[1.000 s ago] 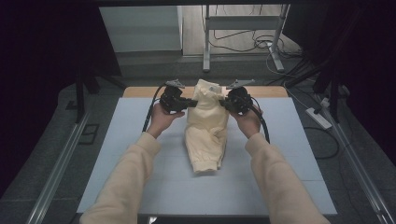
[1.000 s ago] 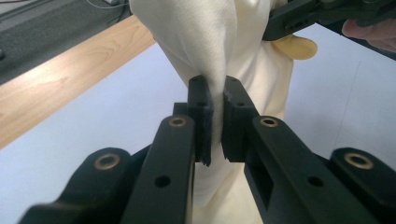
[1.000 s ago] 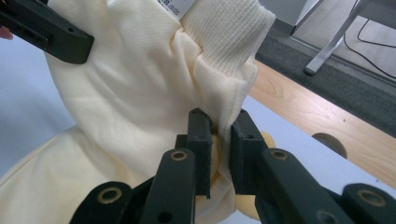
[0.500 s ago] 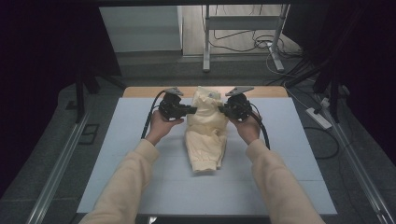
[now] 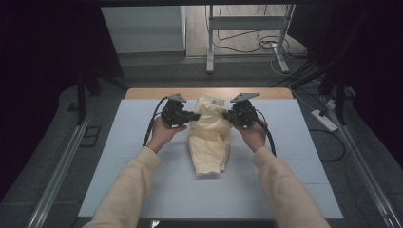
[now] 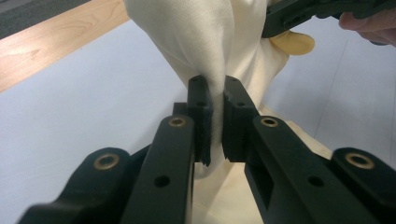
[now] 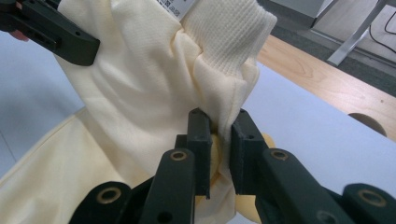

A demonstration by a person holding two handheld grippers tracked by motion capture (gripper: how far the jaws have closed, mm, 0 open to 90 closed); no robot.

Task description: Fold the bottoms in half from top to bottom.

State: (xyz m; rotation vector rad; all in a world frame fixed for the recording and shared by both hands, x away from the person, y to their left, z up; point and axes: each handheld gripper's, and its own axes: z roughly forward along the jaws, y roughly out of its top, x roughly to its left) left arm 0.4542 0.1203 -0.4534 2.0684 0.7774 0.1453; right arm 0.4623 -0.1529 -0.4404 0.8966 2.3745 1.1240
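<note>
Both tools clench cream sweatshirt (image 5: 209, 135) | left tool (image 5: 194, 115), right tool (image 5: 227, 114) | top lifted, folding unfinished; hem toward 6 o'clock on desk (image 5: 119, 156)

Cream garment (image 5: 207, 137): soft matt cloth, smooth weave, creased where pinched betw jaws. Ribbed knit cuff (image 7: 224, 32) above right gripper (image 7: 219, 140), coarser texture. Left gripper (image 6: 217, 121): matt black plastic, brass-look metal bushes at pivots, pads ridged. Table mat (image 5: 119, 142) under both: pale blue-grey, smooth, matt. Wood edge (image 5: 152, 93) beyond tools: light, satin grain. Person's sleeves (image 5: 128, 190): cream cloth, matt.
</note>
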